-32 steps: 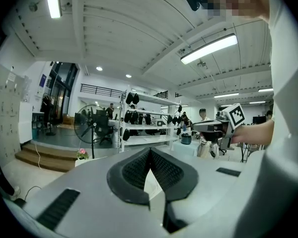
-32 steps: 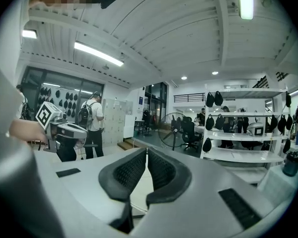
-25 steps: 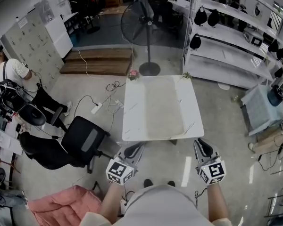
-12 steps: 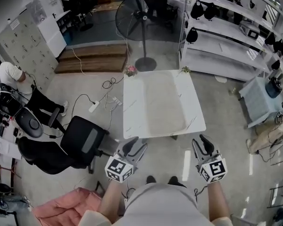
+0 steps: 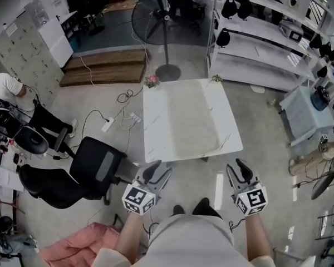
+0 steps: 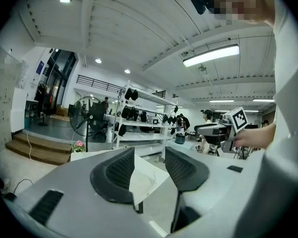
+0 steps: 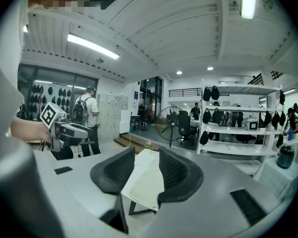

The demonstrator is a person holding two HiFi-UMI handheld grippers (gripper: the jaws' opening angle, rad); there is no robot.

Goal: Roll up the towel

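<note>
Approach step: the towel (image 5: pixel 190 120) lies flat on the table (image 5: pixel 154 143) at frame centre. The left claw (image 5: pixel 156 173) and right claw (image 5: pixel 240 171), at lower frame, have just been opening and are empty. The next move calls for reaching the towel's near edge.

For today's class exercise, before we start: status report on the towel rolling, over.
Left gripper and right gripper open, empty, jaws just opened, short of the table. Towel flat on it, unrolled. Nothing between; black chair off left.

Beige short-sleeved top (image 5: pixel 188 242); dark shoes (image 5: pixel 203 207). Grey left gripper (image 5: pixel 156 170) and right gripper (image 5: pixel 240 168): black ribbed fingers (image 6: pixel 116 172), black-and-white marker cubes (image 5: pixel 138 199).
</note>
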